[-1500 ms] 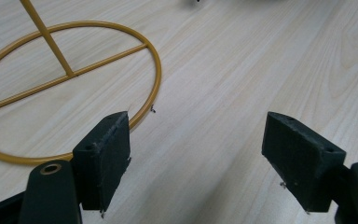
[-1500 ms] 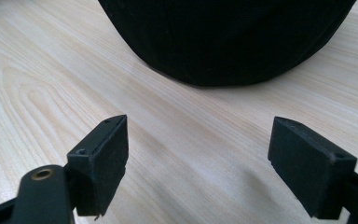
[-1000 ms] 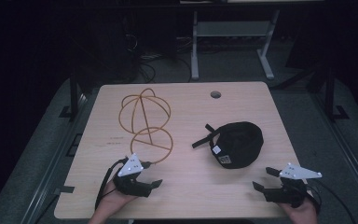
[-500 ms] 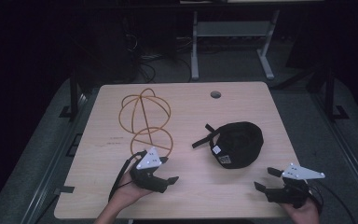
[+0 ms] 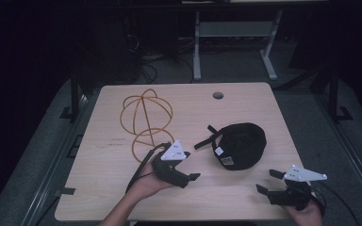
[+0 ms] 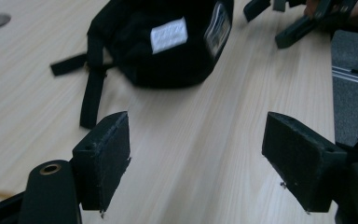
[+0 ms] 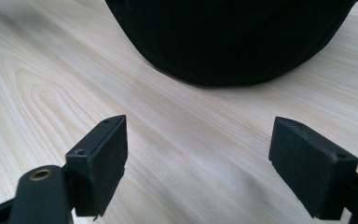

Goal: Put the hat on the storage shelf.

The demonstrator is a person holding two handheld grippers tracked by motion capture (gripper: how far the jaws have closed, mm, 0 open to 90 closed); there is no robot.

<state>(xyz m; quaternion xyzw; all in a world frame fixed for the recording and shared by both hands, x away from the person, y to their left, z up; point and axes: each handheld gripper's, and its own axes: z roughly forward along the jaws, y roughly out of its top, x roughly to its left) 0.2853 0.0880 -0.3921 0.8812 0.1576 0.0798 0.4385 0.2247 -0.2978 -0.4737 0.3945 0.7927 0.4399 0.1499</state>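
Note:
A black cap (image 5: 239,145) lies upside down on the wooden table (image 5: 188,108), right of centre, its strap (image 5: 205,141) trailing left. An orange wire frame (image 5: 146,120) lies at the left. My left gripper (image 5: 191,165) is open just left of the cap, jaws pointing at it and holding nothing. In the left gripper view the cap (image 6: 163,42) with its white label sits beyond the gripper (image 6: 198,154). My right gripper (image 5: 267,181) is open near the front right edge, a little short of the cap. The cap's crown (image 7: 228,37) rises ahead of the right gripper (image 7: 198,158).
A round cable hole (image 5: 218,95) sits near the table's far edge. Beyond the table stands a metal stand (image 5: 235,37) on a dark floor with cables. The right gripper (image 6: 298,18) shows at the top right of the left gripper view.
My left gripper has moved right and forward, from the wire frame's lower loop toward the cap. The right gripper has barely shifted.

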